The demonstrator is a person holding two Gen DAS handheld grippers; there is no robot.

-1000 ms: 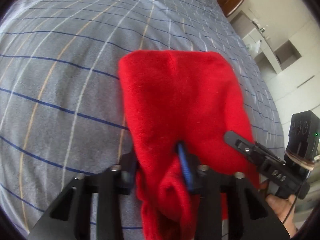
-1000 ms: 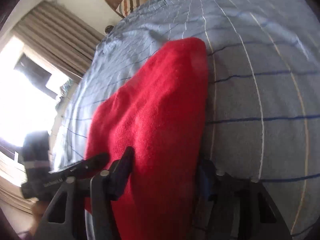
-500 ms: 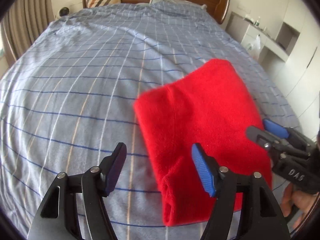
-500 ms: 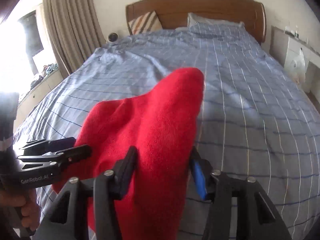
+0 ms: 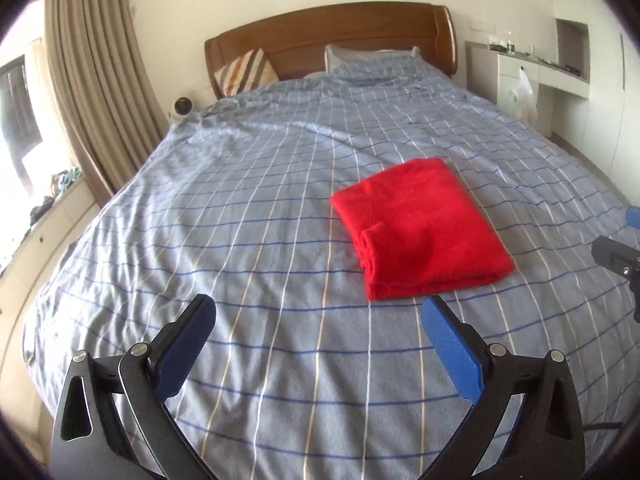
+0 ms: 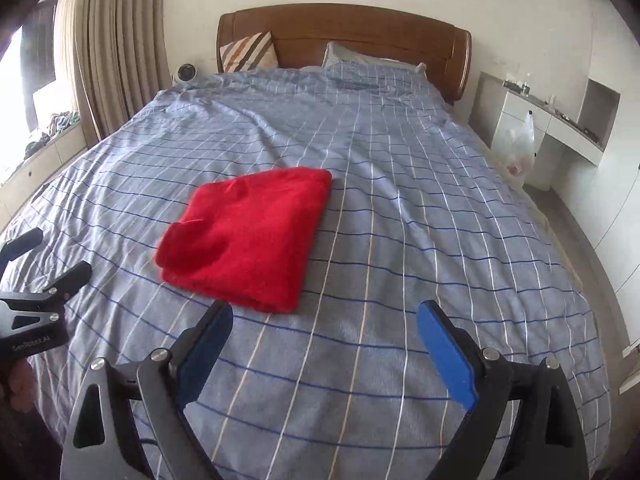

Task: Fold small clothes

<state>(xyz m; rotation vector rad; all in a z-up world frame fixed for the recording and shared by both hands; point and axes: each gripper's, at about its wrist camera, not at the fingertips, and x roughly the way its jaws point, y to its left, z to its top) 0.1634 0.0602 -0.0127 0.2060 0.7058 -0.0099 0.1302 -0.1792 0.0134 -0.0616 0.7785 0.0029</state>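
We see red garment [image 5: 420,232] folded, centre frame on checked bedspread [image 5: 240,240] | left gripper [image 5: 318,322] spread, empty | right gripper [image 6: 324,326] spread, empty | plastic bag [image 6: 518,148] right edge, contents unclear

The left gripper [image 5: 318,316] fills the bottom of its own view with both blue-padded fingers [image 5: 450,346] spread wide apart and nothing between them; in the right wrist view its black fingers reach in from the lower left edge, parted, above a glimpse of the person's hand [image 6: 18,384]. The right gripper [image 6: 324,322] likewise sits at the bottom of its own view, jaws wide and empty, and only its tip shows at the right edge of the left view.
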